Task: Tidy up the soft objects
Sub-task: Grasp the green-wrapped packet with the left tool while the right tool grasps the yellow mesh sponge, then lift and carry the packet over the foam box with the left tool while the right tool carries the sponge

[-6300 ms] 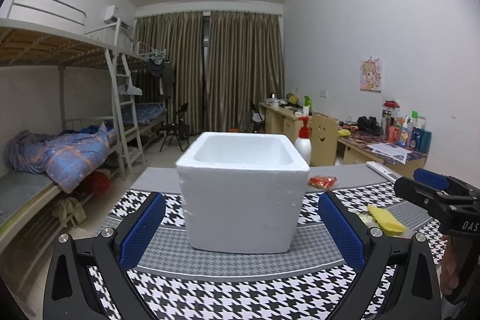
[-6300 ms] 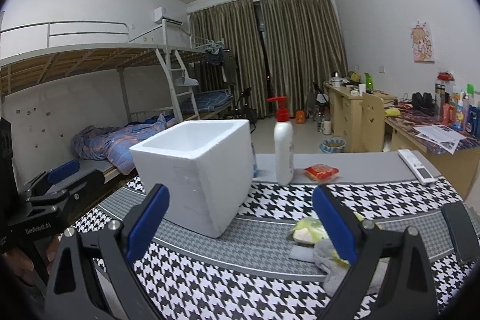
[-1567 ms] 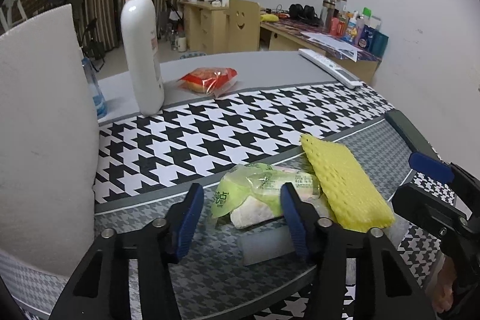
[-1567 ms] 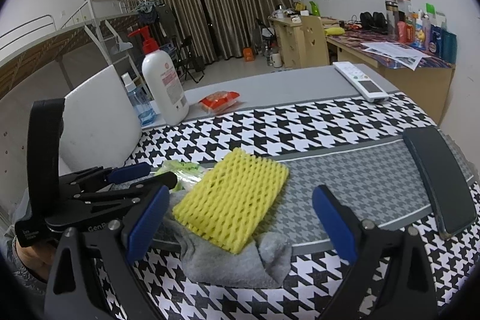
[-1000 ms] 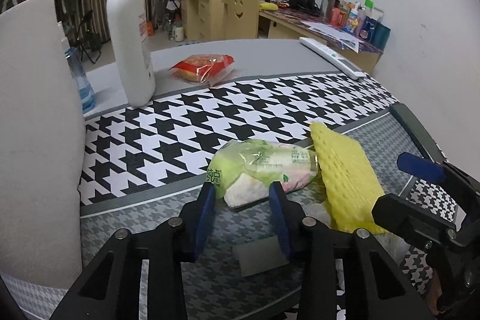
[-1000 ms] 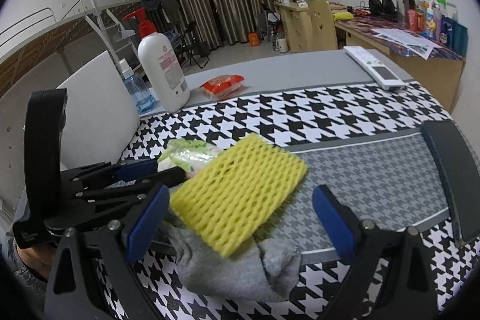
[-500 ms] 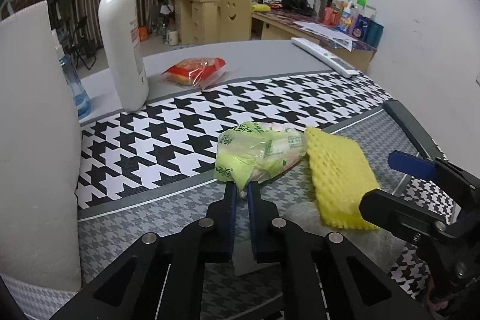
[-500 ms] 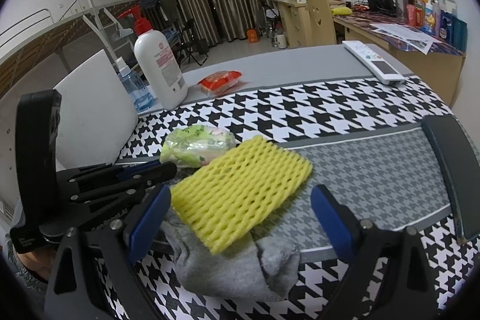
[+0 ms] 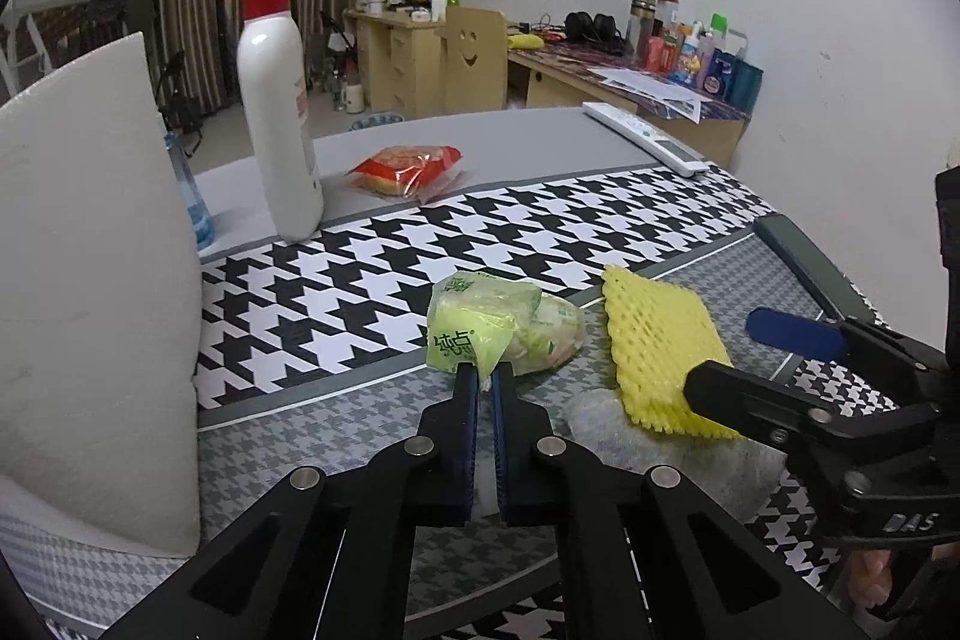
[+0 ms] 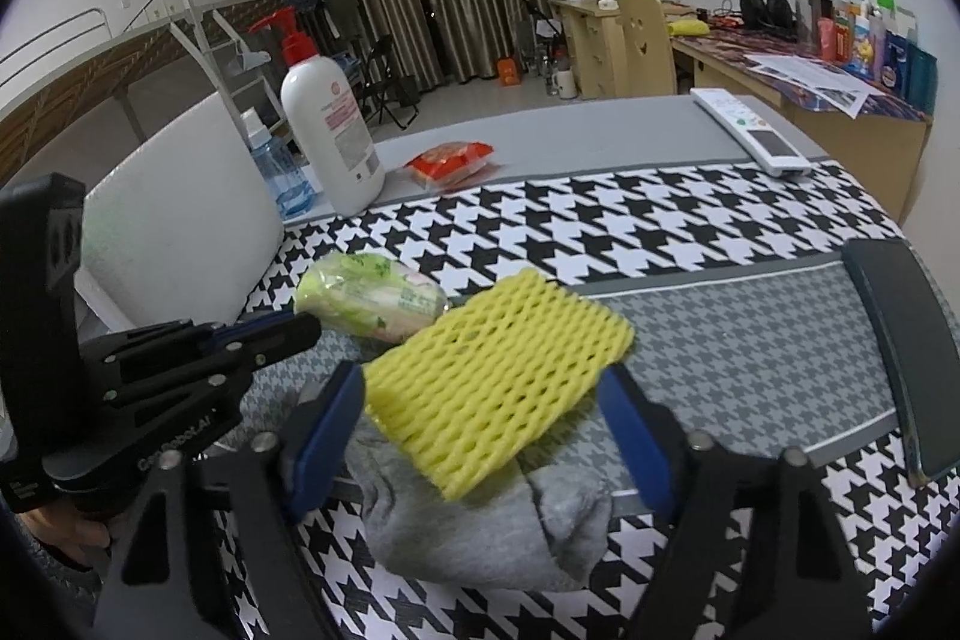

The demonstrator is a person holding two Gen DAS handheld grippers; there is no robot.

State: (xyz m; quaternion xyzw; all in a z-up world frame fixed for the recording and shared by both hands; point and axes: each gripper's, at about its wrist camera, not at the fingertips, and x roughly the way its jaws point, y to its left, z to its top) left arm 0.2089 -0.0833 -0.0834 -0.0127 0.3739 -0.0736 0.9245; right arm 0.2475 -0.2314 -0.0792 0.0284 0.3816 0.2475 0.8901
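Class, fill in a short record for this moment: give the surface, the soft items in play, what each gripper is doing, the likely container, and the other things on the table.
surface: table with houndstooth cloth
left gripper: shut on green packet
right gripper: jaws have just been closing around yellow foam net, not yet pressing
under net: grey sock
container: white foam box
other: lotion bottle, red snack packet, remote

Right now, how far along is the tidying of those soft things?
Barely begun: I see nothing put away yet. In hand: the left gripper is shut on the edge of the green tissue pack; the right gripper, just been closing, straddles the yellow foam net, pads apparently not yet pressing. Left: the grey sock beneath, and everything into the white foam box, presumably.
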